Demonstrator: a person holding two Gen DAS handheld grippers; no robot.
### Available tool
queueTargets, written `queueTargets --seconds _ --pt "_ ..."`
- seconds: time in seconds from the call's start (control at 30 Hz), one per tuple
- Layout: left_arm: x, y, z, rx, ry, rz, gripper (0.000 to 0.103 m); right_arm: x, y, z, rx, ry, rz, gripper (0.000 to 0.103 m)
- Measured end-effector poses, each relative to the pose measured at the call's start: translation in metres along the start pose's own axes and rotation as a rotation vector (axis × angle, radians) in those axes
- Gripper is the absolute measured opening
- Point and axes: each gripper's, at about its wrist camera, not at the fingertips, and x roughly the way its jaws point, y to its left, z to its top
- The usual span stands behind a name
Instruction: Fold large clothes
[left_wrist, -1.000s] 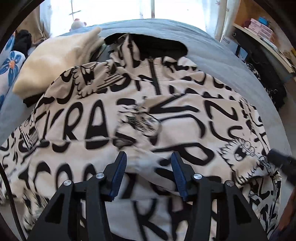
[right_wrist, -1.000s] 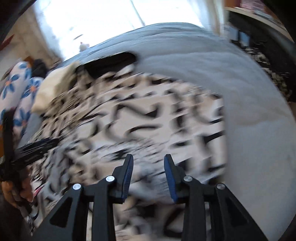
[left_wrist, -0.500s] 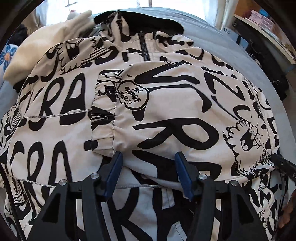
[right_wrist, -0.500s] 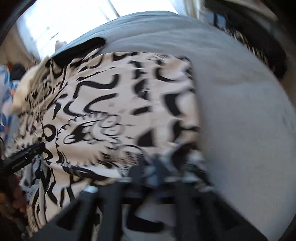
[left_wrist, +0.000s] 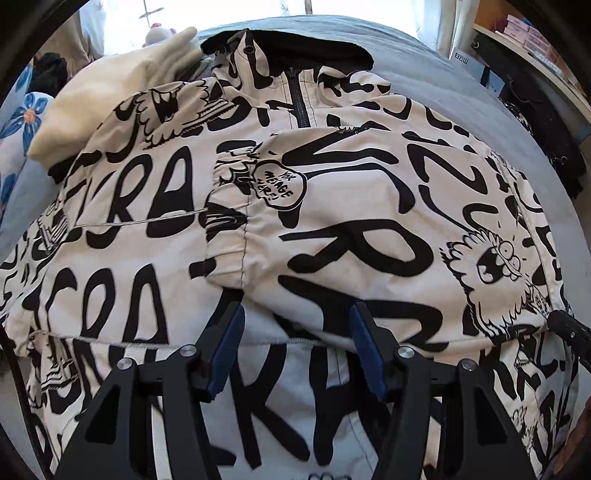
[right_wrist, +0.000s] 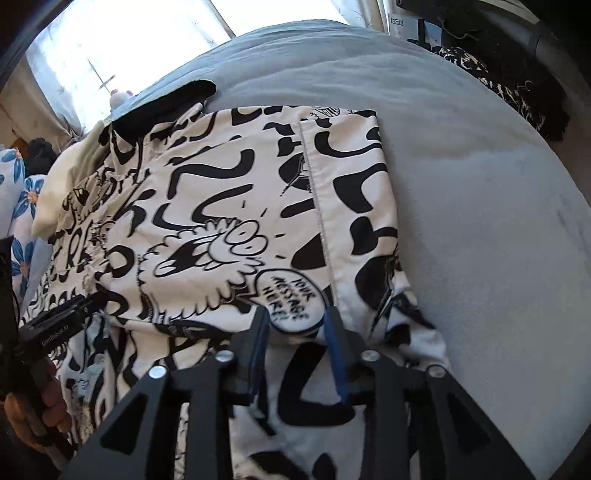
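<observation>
Grey-blue bed cover (left_wrist: 443, 85) fills the background in both views, w/ a bright window behind it and dark clutter plus shelves off to the right. Spread on the bed lies the cream jacket w/ bold black graffiti lettering & cartoon print (left_wrist: 332, 206). Its black-lined hood and collar point away from the cameras toward the window, zip (left_wrist: 301, 107) running straight down from the collar, so the long axis goes from the window end down to the near edge. One sleeve (left_wrist: 369, 221) is folded across the chest, lying crosswise, cuff end near the jacket's middle, seam and gathered cuff showing. A cream plain garment (left_wrist: 122, 99) sits beside the jacket's shoulder at upper left, touching it; blue-flower fabric (left_wrist: 22, 122) beyond that.

Left gripper (left_wrist: 297, 339) points steeply down over the lower edge of the folded sleeve. Jaws have just been opening and stand approx half wide; blue pads (left_wrist: 229, 347) flank the fabric w/o pressing it, nothing clamped.

Right gripper (right_wrist: 297, 347) also points steeply down, at the jacket's right side near a "your message here" speech bubble (right_wrist: 291, 299). Jaws have just been opening again, gap narrow; the sleeve edge lies between the pads, but can't tell whether they pinch it. In the right wrist view the left gripper's black body (right_wrist: 55, 328) shows at far left w/ the person's hand (right_wrist: 40, 406) wrapped on its handle.
</observation>
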Motion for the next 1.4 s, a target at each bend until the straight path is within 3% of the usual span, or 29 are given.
queueTargets --seconds 0.67,1.13,1.23,1.4 --pt "-0.129 0.009 -0.072 0.000 -0.133 0.037 0.058 -0.062 0.050 -0.055 0.019 -0.020 0.077 0.036" --pt "-0.200 0.061 -0.116 -0.053 -0.212 0.036 0.058 -0.107 0.122 -0.100 -0.129 -0.072 0.149 0.036" --pt "-0.210 0.080 -0.123 -0.072 -0.227 0.047 0.058 -0.113 0.144 -0.108 -0.180 -0.087 0.147 0.046" --pt "-0.220 0.120 -0.136 -0.123 -0.231 0.082 0.062 -0.117 0.182 -0.115 -0.249 -0.096 0.165 0.047"
